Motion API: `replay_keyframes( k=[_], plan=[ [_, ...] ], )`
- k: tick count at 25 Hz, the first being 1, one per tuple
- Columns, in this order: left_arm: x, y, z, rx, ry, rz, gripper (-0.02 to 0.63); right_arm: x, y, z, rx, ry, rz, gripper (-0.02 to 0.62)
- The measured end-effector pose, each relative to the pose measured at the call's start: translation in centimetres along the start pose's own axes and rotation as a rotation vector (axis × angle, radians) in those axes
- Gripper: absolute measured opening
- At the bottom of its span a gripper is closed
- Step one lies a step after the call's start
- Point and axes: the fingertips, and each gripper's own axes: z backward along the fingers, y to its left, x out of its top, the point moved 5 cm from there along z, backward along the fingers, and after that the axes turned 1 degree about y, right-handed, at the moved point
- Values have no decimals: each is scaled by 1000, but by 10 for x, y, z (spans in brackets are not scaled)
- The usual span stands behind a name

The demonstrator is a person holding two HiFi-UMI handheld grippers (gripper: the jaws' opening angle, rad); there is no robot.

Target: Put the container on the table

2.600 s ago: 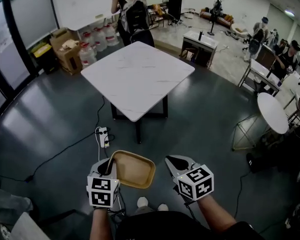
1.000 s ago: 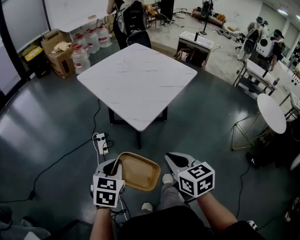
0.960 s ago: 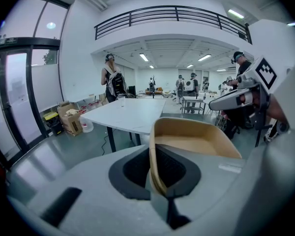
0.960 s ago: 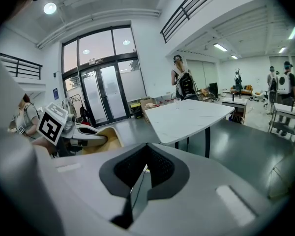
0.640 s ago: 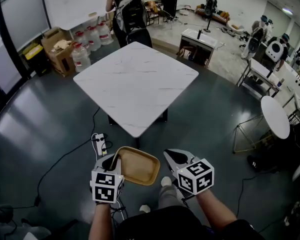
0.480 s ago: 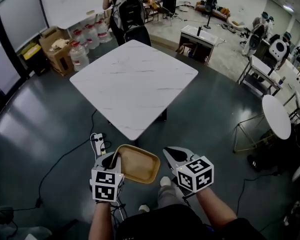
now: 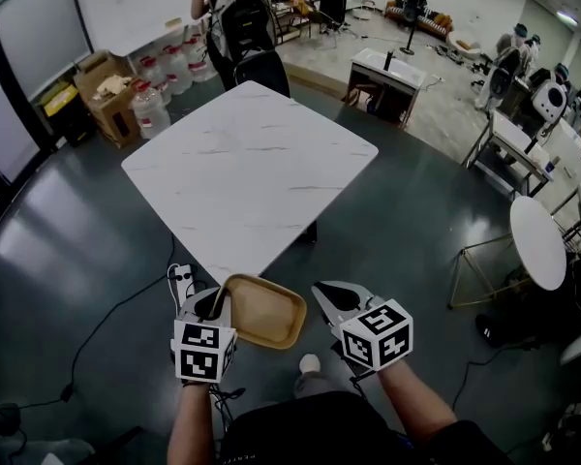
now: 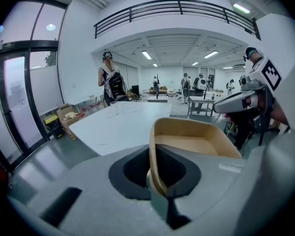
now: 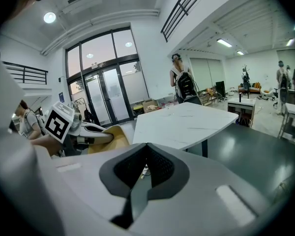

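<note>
The container (image 7: 263, 313) is clamped by its rim in the left tongs (image 7: 216, 306). It is judged light, stiff and tip-prone. The right tongs (image 7: 331, 296) are closed, empty.

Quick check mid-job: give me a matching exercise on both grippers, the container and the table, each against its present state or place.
Things:
1. left gripper
2. right gripper
3. container
4. table

States or places:
A. white top, standing ahead of both grippers
B. shut, nothing between its fingers
C. held in the air, short of the table
D. shut on the container's rim

Pairs: 1-D, 2-B, 3-C, 4-A
</note>
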Motion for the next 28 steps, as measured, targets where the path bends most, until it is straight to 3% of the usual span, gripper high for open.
replay_keyframes(
  k=[4, 13, 28],
  plan=[
    [31, -11, -23, 7, -2, -12, 11, 21, -33, 2, 12, -9, 6, -2],
    [66, -38, -75, -9, -19, -27, 11, 28, -95, 0, 2, 6, 17, -2],
    [117, -6, -137, 27, -48, -1, 11, 58, -146, -27, -12, -6, 12, -2]
  ],
)
